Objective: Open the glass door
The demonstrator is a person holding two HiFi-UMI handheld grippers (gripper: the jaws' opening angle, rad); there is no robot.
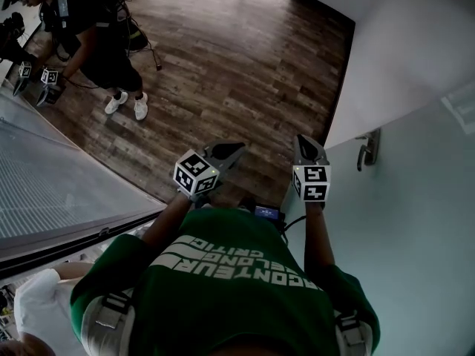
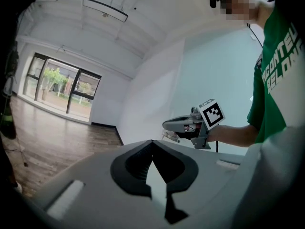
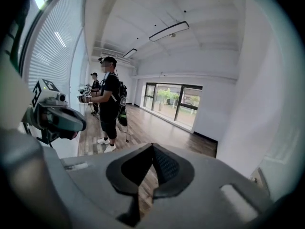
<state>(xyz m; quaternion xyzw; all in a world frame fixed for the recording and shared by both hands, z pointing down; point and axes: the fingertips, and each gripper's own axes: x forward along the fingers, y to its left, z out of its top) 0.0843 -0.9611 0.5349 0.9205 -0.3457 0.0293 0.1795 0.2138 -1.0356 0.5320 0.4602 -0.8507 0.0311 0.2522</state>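
I'm holding left gripper [image 1: 234, 149] and right gripper [image 1: 303, 142] clenched empty beside the door handle [image 1: 367, 149], clear of the glass door [image 1: 415, 236]; approach or retreat, unclear.

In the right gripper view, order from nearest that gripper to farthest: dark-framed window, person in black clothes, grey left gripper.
1. Grey left gripper, close at left.
2. Person in black clothes, mid-room.
3. Dark-framed window, far wall.

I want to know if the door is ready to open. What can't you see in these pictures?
- Head view: the grey metal door handle on the pale glass door is too small to show whether it is latched.
- Head view: the person in black clothes is cut by the top edge; what they hold is too tiny.
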